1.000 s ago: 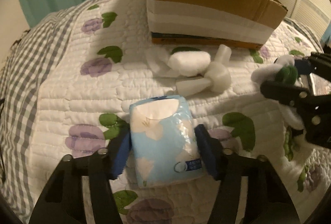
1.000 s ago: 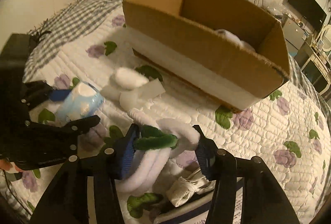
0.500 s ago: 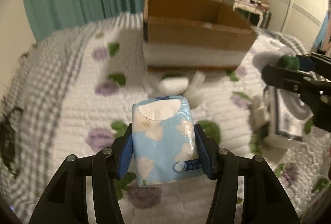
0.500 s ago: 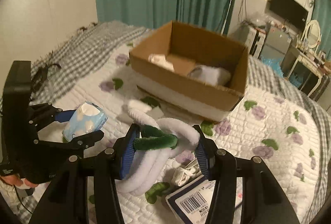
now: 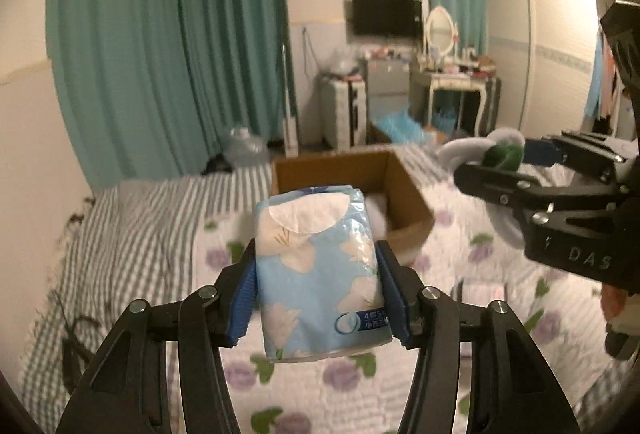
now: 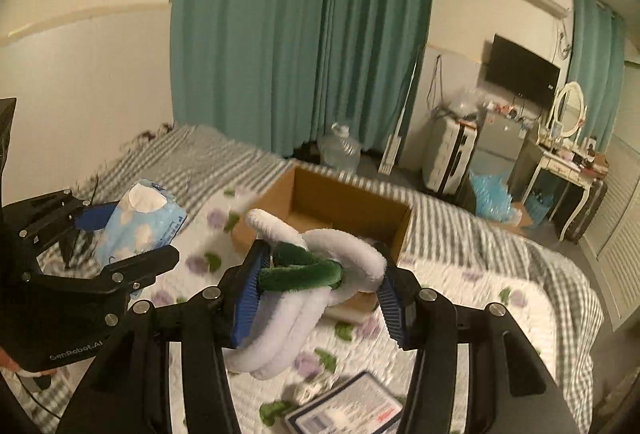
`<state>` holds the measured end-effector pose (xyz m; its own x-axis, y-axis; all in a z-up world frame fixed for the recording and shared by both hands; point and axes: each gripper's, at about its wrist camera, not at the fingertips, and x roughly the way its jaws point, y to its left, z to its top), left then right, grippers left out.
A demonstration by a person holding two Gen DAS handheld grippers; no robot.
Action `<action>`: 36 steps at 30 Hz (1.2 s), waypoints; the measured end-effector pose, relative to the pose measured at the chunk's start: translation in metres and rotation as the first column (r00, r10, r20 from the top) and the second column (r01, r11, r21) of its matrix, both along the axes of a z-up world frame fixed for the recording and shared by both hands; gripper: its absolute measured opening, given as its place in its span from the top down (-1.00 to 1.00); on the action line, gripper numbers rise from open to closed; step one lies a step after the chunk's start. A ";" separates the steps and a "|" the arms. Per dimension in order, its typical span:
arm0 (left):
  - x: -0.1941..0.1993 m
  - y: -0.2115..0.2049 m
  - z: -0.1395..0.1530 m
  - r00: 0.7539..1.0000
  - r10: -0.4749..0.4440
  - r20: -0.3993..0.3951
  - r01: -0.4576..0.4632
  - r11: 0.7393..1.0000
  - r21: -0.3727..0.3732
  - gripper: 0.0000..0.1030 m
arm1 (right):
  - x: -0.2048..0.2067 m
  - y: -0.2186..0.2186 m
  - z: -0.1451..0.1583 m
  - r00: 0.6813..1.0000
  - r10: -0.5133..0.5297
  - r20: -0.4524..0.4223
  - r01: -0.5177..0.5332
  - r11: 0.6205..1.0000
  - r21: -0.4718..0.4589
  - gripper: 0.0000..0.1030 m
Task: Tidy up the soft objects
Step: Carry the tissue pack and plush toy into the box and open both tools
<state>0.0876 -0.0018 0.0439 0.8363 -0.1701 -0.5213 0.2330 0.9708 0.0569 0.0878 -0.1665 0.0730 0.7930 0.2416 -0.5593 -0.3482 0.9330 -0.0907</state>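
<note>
Tissue pack (image 5: 320, 274) pinched in your left gripper (image 5: 318, 298), fuzzy white-and-green loops (image 6: 316, 274) clamped in your right gripper (image 6: 320, 298), cardboard box (image 6: 320, 201) beyond on quilt (image 6: 460, 286).

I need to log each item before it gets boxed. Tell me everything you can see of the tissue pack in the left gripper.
The tissue pack is a soft rectangular packet in glossy light-blue plastic printed with white flowers, with a white oval opening near its top and a dark blue label strip low on one side. It is held in the air above the quilt, clamped on both sides by the blue-padded fingers of the left gripper.
</note>
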 end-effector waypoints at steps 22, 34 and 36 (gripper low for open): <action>0.182 -0.039 -0.066 0.998 0.054 -0.035 -0.051 0.995 0.086 -0.03 | 0.210 -0.024 -0.091 0.993 -0.028 -0.119 0.034 0.998 0.047 0.00; 0.208 -0.056 -0.108 0.991 0.065 -0.113 -0.052 0.992 0.117 -0.10 | 0.242 -0.034 -0.124 0.988 -0.058 -0.142 0.068 0.995 0.067 -0.73; 0.205 -0.055 -0.102 0.991 0.069 -0.113 -0.057 0.993 0.107 -0.22 | 0.238 -0.036 -0.115 0.989 -0.079 -0.128 0.088 0.994 0.063 -0.73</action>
